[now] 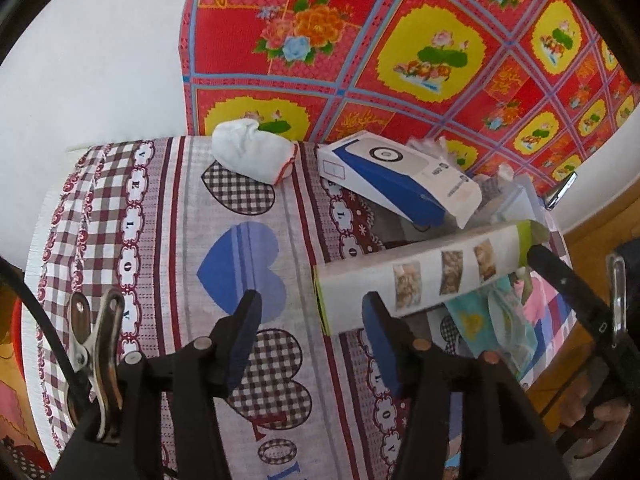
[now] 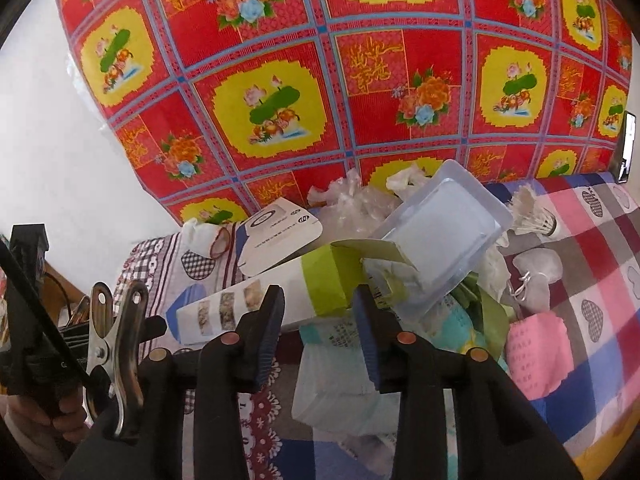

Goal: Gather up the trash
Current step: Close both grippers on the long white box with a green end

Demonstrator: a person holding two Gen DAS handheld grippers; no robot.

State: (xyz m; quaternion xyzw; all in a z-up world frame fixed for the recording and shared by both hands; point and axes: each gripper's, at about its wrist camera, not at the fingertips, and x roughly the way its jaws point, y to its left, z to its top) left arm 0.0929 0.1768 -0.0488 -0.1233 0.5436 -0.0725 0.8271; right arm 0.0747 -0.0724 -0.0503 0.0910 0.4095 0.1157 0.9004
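Observation:
A long white carton with a green end (image 2: 280, 292) lies across a trash pile on the patterned tablecloth; in the left wrist view it (image 1: 432, 272) is held off the cloth. My right gripper (image 2: 316, 316) has its fingers on either side of the carton's green end, gripping it. My left gripper (image 1: 310, 336) is open and empty over the blue heart, its right finger (image 1: 380, 344) beside the carton's near end. A white and blue box (image 1: 396, 180), a crumpled white cloth (image 1: 252, 152) and a clear plastic tray (image 2: 444, 240) lie nearby.
The pile also holds plastic bags (image 2: 356, 200), a shuttlecock (image 2: 536, 216), pink paper (image 2: 536, 344) and a teal wrapper (image 1: 492, 320). A red floral sheet (image 2: 360, 80) hangs behind the table. The table edge (image 1: 40, 240) drops off at the left.

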